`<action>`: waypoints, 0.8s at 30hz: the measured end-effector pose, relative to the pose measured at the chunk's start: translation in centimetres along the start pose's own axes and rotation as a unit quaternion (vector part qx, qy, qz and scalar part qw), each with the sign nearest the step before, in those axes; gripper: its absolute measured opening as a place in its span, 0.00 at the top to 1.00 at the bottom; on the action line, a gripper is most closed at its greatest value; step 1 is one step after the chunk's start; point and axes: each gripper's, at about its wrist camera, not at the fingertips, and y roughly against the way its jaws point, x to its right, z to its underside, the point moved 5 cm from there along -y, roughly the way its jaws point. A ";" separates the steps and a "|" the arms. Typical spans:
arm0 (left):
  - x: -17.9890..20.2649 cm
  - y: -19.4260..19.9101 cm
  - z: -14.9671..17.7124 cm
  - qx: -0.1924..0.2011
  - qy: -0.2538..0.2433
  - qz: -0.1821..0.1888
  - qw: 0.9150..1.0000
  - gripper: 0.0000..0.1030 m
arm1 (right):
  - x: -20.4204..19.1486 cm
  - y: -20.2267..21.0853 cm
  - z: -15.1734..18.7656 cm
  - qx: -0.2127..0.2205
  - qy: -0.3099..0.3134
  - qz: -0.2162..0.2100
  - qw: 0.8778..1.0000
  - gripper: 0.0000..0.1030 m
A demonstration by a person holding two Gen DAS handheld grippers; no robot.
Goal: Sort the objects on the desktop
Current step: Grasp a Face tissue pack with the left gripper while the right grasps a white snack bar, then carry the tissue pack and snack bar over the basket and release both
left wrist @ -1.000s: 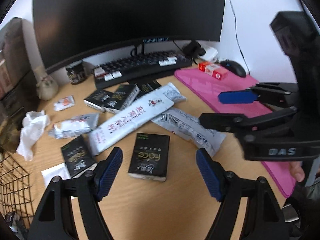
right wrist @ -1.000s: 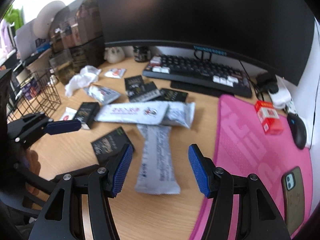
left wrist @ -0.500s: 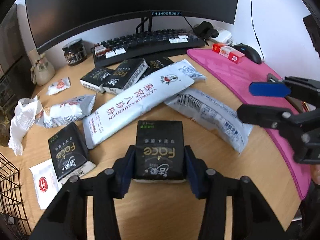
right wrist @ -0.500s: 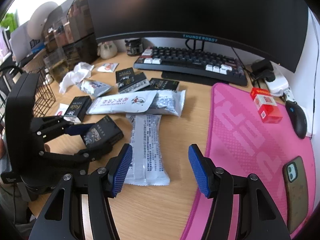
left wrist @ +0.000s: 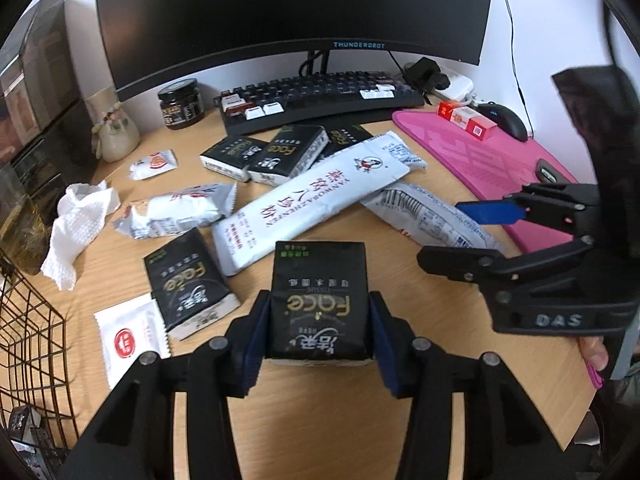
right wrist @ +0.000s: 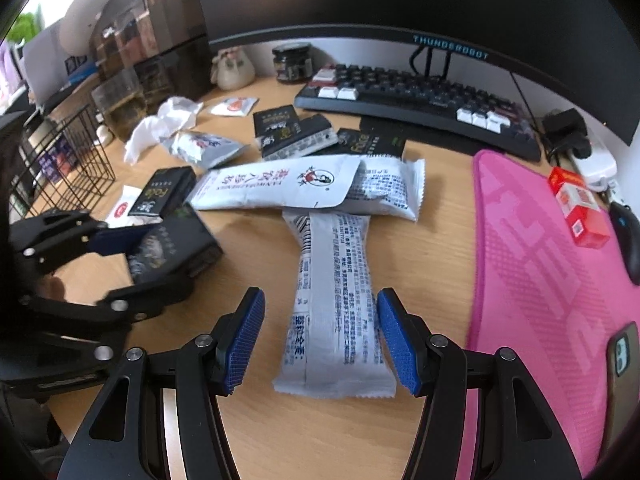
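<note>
My left gripper (left wrist: 318, 326) is shut on a black Face tissue pack (left wrist: 318, 300), held just above the wooden desk; it also shows in the right wrist view (right wrist: 168, 252). My right gripper (right wrist: 320, 332) is open, its blue pads either side of the near end of a grey-white snack packet (right wrist: 332, 300). A long white packet with red print (left wrist: 312, 204) lies across the middle. More black tissue packs (left wrist: 188, 280) (left wrist: 286, 154) and small white sachets (left wrist: 126, 338) lie scattered.
A black wire basket (left wrist: 28, 344) stands at the left edge. A keyboard (left wrist: 320, 98), monitor, dark jar (left wrist: 180, 106) and crumpled paper towel (left wrist: 76, 224) sit behind. A pink mat (right wrist: 548, 280) holds a red box (right wrist: 580, 208), a mouse and a phone (right wrist: 624, 364).
My left gripper moved in and closed on the black tissue pack, then raised it slightly. My right gripper came lower and closer over the grey-white packet, still open.
</note>
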 end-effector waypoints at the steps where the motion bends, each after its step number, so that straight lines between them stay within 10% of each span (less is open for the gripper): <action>1: -0.2 0.2 0.0 0.002 0.002 -0.002 1.000 0.49 | 0.1 -0.2 0.0 -0.003 -0.003 0.005 1.000 0.65; 24: -2.5 11.5 -0.9 0.104 0.036 -0.048 0.993 0.49 | -5.6 9.4 -3.4 0.110 0.037 -0.020 0.993 0.66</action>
